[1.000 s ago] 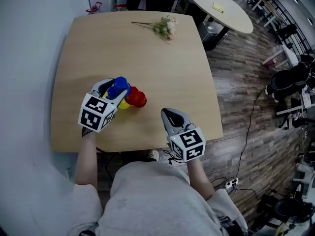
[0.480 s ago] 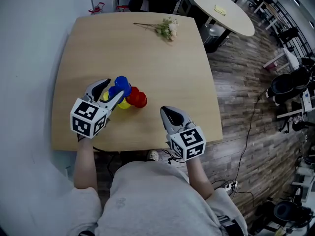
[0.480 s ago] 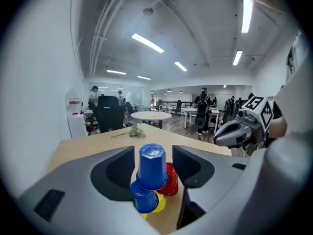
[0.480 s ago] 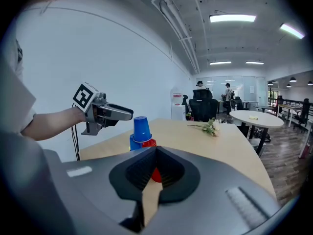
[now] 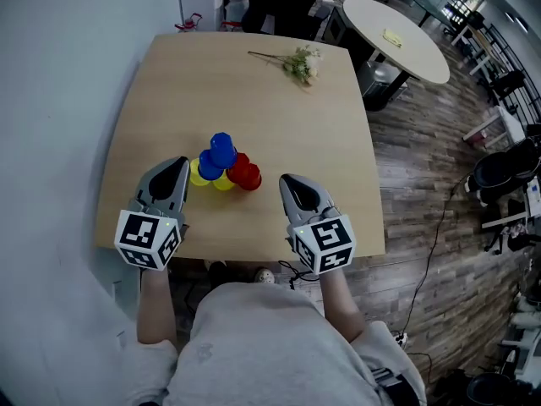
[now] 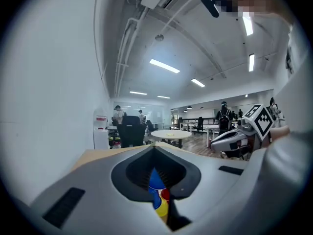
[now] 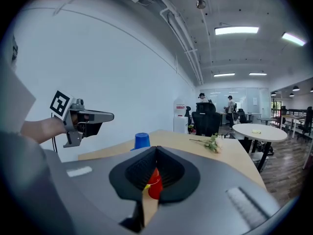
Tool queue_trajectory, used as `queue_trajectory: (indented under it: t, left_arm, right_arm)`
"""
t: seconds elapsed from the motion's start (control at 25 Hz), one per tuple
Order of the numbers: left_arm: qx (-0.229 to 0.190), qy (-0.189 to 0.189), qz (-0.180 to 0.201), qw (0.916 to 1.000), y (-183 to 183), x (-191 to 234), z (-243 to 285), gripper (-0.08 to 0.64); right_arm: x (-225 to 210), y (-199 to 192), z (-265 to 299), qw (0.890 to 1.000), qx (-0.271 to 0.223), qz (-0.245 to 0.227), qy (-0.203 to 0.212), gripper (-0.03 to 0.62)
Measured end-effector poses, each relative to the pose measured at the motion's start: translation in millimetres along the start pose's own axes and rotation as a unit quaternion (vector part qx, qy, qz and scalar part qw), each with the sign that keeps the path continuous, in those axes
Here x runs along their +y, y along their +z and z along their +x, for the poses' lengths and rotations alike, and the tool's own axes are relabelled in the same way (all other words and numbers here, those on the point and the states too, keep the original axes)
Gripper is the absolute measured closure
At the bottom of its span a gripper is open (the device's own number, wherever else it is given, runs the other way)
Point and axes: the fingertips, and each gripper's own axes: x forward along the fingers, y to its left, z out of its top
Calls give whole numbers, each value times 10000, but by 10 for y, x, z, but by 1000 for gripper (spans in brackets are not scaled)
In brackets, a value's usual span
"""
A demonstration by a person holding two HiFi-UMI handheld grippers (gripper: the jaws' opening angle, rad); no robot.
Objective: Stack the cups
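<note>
A cluster of upturned cups stands in the middle of the wooden table (image 5: pixel 254 91). A blue cup (image 5: pixel 222 147) tops it, with yellow cups (image 5: pixel 200 174) and a red cup (image 5: pixel 248 175) around its base. My left gripper (image 5: pixel 177 165) is shut and empty, just left of the cluster and near it, not touching. Through its closed jaws I see the blue cup (image 6: pixel 155 182) over a yellow cup (image 6: pixel 161 208). My right gripper (image 5: pixel 288 181) is shut and empty, right of the red cup (image 7: pixel 154 185). The right gripper view also has the blue cup (image 7: pixel 142 141) and the left gripper (image 7: pixel 105 116).
A sprig of flowers (image 5: pixel 300 62) lies at the table's far right side. A white wall runs along the left. A round white table (image 5: pixel 397 28) and office chairs stand beyond on the wooden floor. The table's near edge is just under both grippers.
My left gripper let go of the blue cup, drew back toward the near edge and shut. The blue cup stays on top of the cluster. The right gripper barely moved.
</note>
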Motion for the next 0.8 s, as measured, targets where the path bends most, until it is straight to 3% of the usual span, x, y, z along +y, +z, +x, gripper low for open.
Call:
queue_trajectory:
  t: [0.2, 0.8]
  left_arm:
    - [-210, 417, 75, 9989, 107, -36, -277, 552]
    - [-959, 1055, -248, 9895, 305, -286, -814, 551]
  right_arm:
    - [26, 181, -99, 9997, -215, -96, 50, 580]
    - [6, 601, -585, 9942, -937, -504, -166, 580]
